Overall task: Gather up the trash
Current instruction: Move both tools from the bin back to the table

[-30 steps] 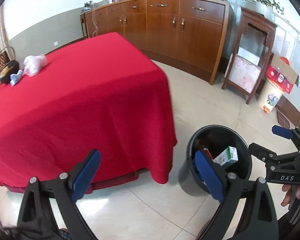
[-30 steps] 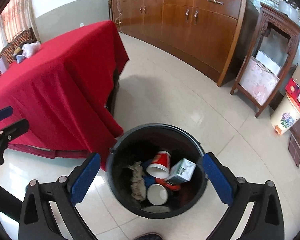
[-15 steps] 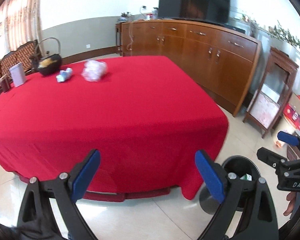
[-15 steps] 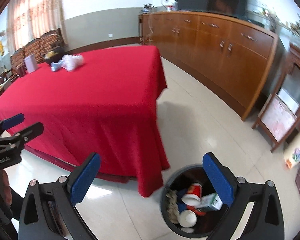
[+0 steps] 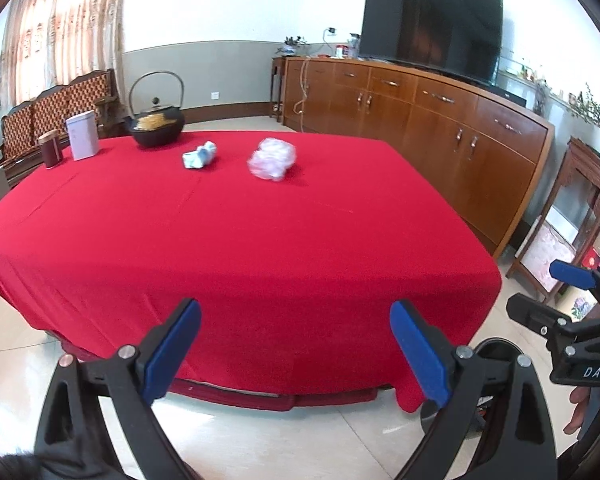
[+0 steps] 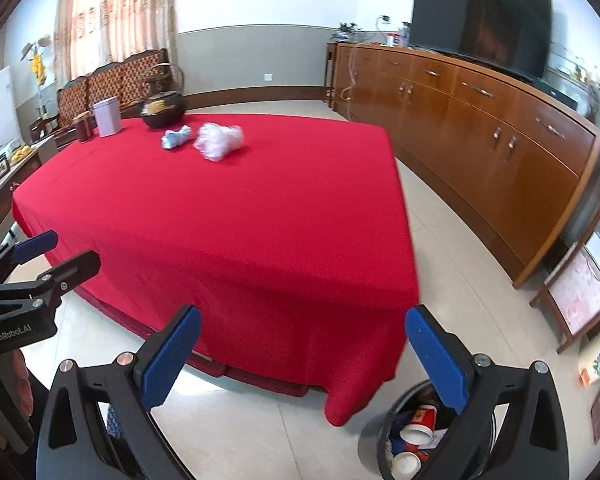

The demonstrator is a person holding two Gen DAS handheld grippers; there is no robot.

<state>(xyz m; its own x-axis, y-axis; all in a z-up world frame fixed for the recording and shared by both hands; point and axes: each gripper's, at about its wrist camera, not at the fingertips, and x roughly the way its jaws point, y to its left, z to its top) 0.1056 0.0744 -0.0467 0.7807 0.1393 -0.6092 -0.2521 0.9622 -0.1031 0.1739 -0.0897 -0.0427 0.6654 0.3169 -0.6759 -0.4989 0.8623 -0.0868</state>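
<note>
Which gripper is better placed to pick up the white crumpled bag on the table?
Probably the left gripper: it faces the table squarely, with the white bag nearly straight ahead. The right gripper sits off the table corner, over the bin. Both are open, empty.

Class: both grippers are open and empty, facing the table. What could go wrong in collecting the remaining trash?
The clear wad and blue wad lie far across the table, so reaching may drag the cloth. The teapot stands close behind the blue wad; a careless reach might knock it. Light wads may slip.

Bright daylight through curtains [image 5: 60,24], strong fisheye bending, slight motion blur.
</note>
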